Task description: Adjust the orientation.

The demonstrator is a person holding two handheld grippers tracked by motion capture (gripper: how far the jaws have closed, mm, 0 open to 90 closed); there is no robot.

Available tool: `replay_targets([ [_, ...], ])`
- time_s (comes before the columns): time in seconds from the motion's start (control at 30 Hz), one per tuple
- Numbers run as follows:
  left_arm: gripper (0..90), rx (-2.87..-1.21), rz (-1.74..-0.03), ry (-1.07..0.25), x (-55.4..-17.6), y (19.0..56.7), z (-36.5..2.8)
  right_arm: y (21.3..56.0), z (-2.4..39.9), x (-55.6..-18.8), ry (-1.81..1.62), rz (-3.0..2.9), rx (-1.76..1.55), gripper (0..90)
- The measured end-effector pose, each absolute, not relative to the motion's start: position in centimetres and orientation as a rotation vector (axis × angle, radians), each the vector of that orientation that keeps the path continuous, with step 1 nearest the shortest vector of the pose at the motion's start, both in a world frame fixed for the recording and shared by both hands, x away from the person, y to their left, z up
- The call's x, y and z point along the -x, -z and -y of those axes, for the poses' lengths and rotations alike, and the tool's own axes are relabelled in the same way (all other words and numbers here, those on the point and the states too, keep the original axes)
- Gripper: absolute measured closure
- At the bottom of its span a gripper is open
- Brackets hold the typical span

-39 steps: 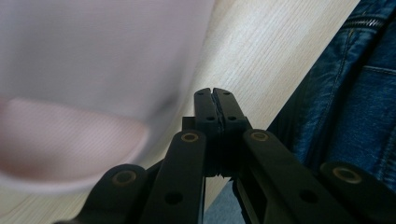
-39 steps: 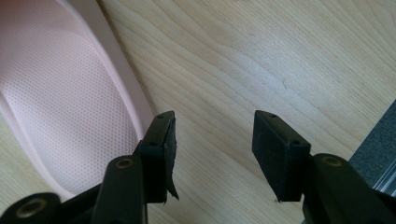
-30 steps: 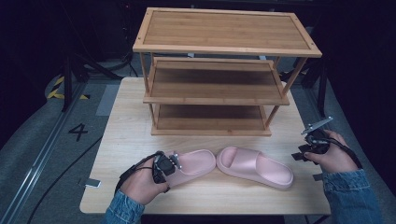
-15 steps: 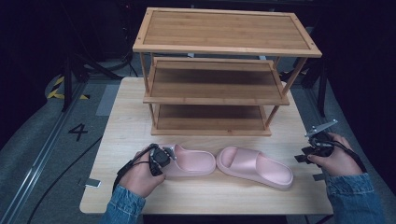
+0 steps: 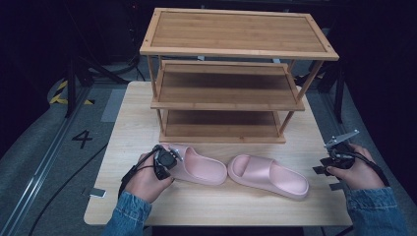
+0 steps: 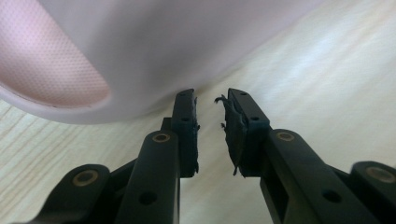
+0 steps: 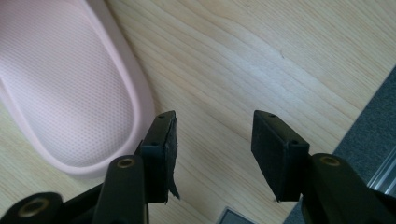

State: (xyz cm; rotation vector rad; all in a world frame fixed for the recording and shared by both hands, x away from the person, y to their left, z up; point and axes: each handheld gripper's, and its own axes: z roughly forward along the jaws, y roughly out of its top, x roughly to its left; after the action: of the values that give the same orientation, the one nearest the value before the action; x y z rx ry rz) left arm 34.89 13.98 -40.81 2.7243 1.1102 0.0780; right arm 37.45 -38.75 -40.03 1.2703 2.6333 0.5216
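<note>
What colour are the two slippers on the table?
Pale pink slippers; the high view shows it best.

A staged recording space rather than a home: a pale wooden bench [image 5: 123, 128] stands alone under a bright light at the centre of the high view, with darkness closing in on every side. A bamboo shoe rack [image 5: 236, 73] and a pair of pink slippers [image 5: 231, 172] are its household props. On the grey floor at the left of the frame, a painted number 4 [image 5: 82, 138] and yellow-and-black hazard tape [image 5: 61, 93] mark out the station beside a metal floor rail [image 5: 34, 182]. Black stand legs [image 5: 78, 73] rise at upper left, and cables [image 5: 64, 196] trail across the floor at lower left.
</note>
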Motion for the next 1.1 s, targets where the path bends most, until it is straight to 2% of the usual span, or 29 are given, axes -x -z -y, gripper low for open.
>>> replay_targets([
  [0.07, 79.0, -2.665, -1.059, -0.115, -34.0, 39.3, -13.6, 40.2, 38.5, -37.2, -0.526, -2.639, -1.261, 51.6],
  [0.1, 84.9, -2.649, -1.056, -0.118, -33.8, 38.9, -13.4, 40.3, 38.4, -37.0, -0.526, -2.645, -1.259, 51.7],
  [0.23, 89.0, -2.623, -1.011, -0.148, -33.9, 38.1, -12.1, 40.8, 38.3, -36.0, -0.515, -2.670, -1.250, 52.1],
  [0.47, 89.7, -2.603, -0.938, -0.188, -34.8, 37.5, -8.9, 40.6, 38.0, -34.8, -0.548, -2.659, -1.238, 52.6],
  [0.6, 89.9, -2.654, -0.904, -0.174, -36.2, 39.5, -7.2, 40.4, 38.3, -34.5, -0.550, -2.642, -1.239, 52.5],
  [1.1, 89.9, -2.670, -1.047, -0.132, -36.5, 40.2, -9.0, 40.8, 38.3, -34.5, -0.536, -2.644, -1.244, 52.5],
])
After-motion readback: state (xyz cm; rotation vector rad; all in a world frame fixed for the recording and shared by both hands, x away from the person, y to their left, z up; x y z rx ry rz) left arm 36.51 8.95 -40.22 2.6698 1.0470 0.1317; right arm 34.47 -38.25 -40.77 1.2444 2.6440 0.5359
